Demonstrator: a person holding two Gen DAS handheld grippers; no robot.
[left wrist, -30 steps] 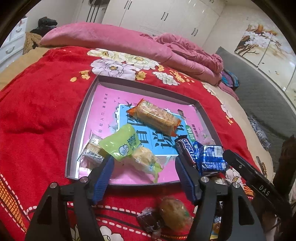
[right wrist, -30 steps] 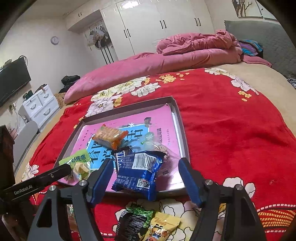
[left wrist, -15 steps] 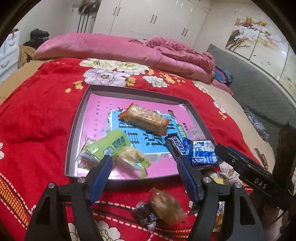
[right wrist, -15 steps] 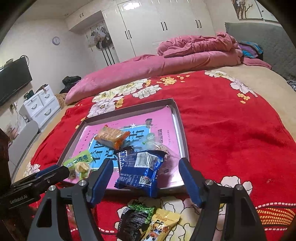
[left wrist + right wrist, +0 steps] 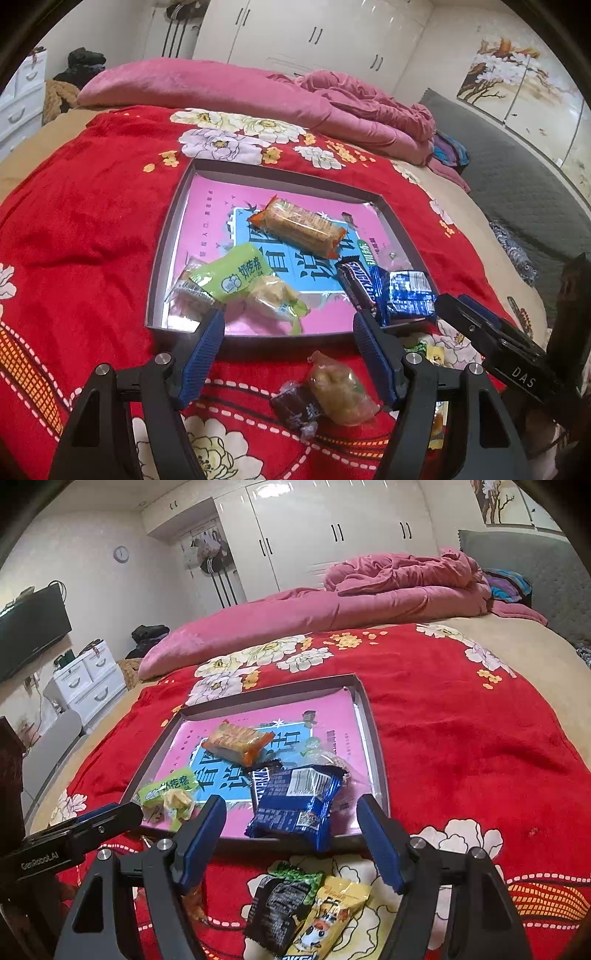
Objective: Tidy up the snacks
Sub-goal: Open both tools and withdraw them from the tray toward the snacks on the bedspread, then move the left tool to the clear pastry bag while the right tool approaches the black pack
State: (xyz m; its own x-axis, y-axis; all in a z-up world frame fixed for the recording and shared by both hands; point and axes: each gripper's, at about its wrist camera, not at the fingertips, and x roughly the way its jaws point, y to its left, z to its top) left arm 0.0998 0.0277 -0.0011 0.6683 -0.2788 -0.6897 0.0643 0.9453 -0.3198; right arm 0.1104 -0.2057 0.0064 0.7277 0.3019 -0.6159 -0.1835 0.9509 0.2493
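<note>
A shallow grey tray (image 5: pixel 168 236) with a pink liner lies on the red bed cover; it also shows in the right wrist view (image 5: pixel 373 723). In it lie an orange cracker pack (image 5: pixel 299 225), a green packet (image 5: pixel 232 277), a dark chocolate bar (image 5: pixel 356 282) and a blue packet (image 5: pixel 408 295) (image 5: pixel 295 801) resting on the near rim. My left gripper (image 5: pixel 288 321) is open and empty, above a clear-wrapped yellow pastry (image 5: pixel 338 387) and a brown sweet (image 5: pixel 295 406). My right gripper (image 5: pixel 291 808) is open and empty, above a dark green packet (image 5: pixel 280 904) and a yellow packet (image 5: pixel 328 919).
A pink duvet (image 5: pixel 229 92) is piled at the head of the bed. A grey padded surface (image 5: pixel 517 173) runs along the right side. White drawers (image 5: pixel 88 679) and a television (image 5: pixel 29 631) stand to the left. The other gripper's black body (image 5: pixel 498 347) sits close at right.
Both grippers have drawn back from the tray toward the near edge of the bed. The loose snacks on the cover now show more fully between the fingers. The blue packet stays on the tray rim.
</note>
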